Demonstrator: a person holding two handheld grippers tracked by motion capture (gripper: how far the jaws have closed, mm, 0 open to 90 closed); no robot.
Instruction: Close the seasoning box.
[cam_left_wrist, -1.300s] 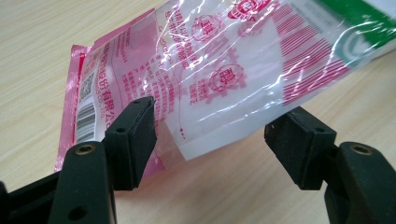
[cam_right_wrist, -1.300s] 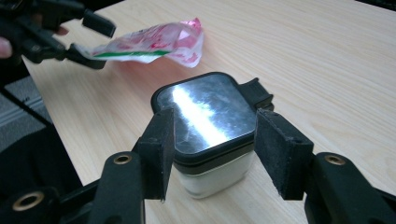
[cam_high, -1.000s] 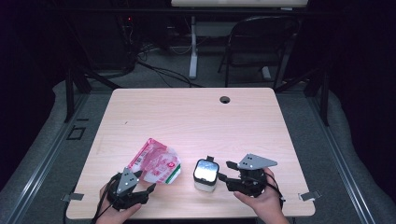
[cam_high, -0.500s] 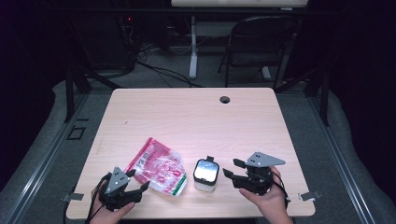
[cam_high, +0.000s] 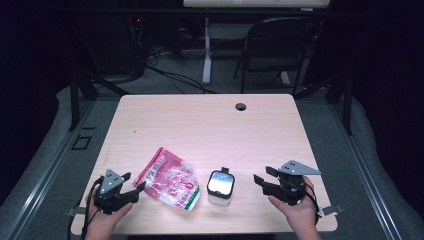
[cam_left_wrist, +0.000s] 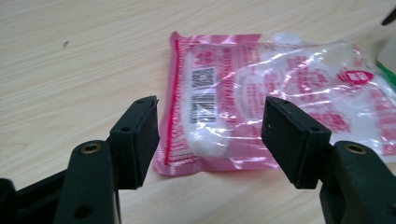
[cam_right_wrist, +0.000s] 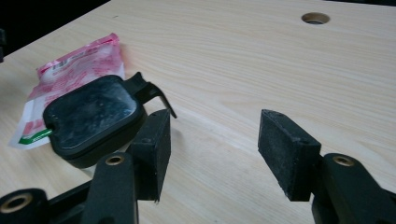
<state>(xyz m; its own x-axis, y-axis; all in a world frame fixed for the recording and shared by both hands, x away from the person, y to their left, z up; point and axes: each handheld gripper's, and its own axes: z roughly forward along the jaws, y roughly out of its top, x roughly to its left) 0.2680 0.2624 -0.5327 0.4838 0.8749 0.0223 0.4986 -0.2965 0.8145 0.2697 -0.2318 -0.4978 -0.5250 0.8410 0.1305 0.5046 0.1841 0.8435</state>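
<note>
High view: the crinkly pink-and-clear plastic pouch (cam_high: 169, 178) lies slantwise just ahead of the left claw (cam_high: 136, 183) — nearer than the right claw (cam_high: 263, 176) — both gaping, empty.

A crinkled pink plastic packet (cam_high: 169, 178) and a small white container with a black lid (cam_high: 220, 187) are laid side by side on a light wooden table (cam_high: 210, 125).
The packet is placed left of the container, just beside it, near the front edge; a round cable hole (cam_high: 241, 106) is set well behind them.
</note>
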